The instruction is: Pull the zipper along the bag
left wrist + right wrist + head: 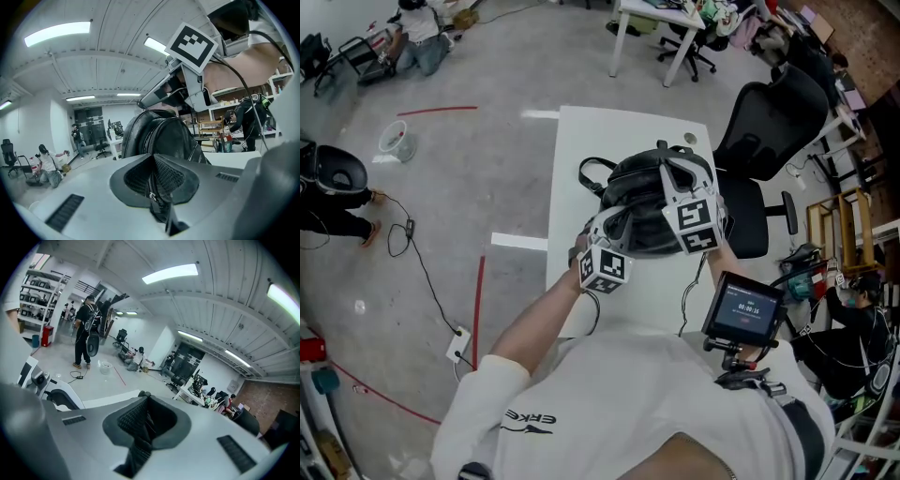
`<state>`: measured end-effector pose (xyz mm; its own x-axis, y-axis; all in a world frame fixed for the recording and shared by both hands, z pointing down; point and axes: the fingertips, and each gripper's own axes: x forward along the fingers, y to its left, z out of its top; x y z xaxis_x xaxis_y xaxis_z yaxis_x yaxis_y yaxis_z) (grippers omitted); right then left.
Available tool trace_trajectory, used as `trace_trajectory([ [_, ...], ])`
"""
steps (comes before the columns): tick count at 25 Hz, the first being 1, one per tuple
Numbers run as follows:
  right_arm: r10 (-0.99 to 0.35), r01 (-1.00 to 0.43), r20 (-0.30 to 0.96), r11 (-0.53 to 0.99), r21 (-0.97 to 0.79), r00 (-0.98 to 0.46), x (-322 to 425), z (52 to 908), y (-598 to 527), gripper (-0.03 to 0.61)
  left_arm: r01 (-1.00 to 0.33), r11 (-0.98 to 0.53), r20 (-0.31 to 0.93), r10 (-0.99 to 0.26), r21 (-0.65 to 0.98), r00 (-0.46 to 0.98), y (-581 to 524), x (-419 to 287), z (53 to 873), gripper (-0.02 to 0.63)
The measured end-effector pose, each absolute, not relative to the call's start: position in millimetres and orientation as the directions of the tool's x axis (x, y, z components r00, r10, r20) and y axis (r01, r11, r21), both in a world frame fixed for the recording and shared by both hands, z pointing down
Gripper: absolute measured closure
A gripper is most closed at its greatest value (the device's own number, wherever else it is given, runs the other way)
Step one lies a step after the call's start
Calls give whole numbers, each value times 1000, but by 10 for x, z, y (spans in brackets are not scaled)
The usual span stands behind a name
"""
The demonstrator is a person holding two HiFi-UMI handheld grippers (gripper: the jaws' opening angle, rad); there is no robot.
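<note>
Left gripper [153, 159]: jaws closed on the black bag [174, 135], pinching the fabric right at the zipper [149, 137]; a small silver slider [151, 193] sits between the pads

Right gripper [143, 397]: jaws together. A small dark nub shows at the tips; cannot tell what it is

Bag: lies mid-length on the white table [581, 131], taking up most of the width between the left and right edges. Long axis runs across the table, with a strap loop [589, 172] toward the left edge. Contents not visible in any view

Zipper: runs from the left jaws up over the bag's arched top

Views: only the left gripper view shows the zipper teeth and slider, with the right gripper above the bag. The right gripper view shows no bag body, only a strip of table and the floor beyond. Head view places the right gripper over the bag's top and the left one at its near-left side

Office chair [769, 122] stands beside the table's right edge
</note>
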<state>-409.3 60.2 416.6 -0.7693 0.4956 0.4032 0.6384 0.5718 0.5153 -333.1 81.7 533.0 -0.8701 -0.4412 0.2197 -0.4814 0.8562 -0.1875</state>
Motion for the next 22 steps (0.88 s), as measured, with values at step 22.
trace_trajectory([
  [22, 474, 696, 519, 371, 615, -711, -4021, 4505, 1199, 560, -494, 846, 211, -455, -201, -865, 880, -3315, 5374, 603],
])
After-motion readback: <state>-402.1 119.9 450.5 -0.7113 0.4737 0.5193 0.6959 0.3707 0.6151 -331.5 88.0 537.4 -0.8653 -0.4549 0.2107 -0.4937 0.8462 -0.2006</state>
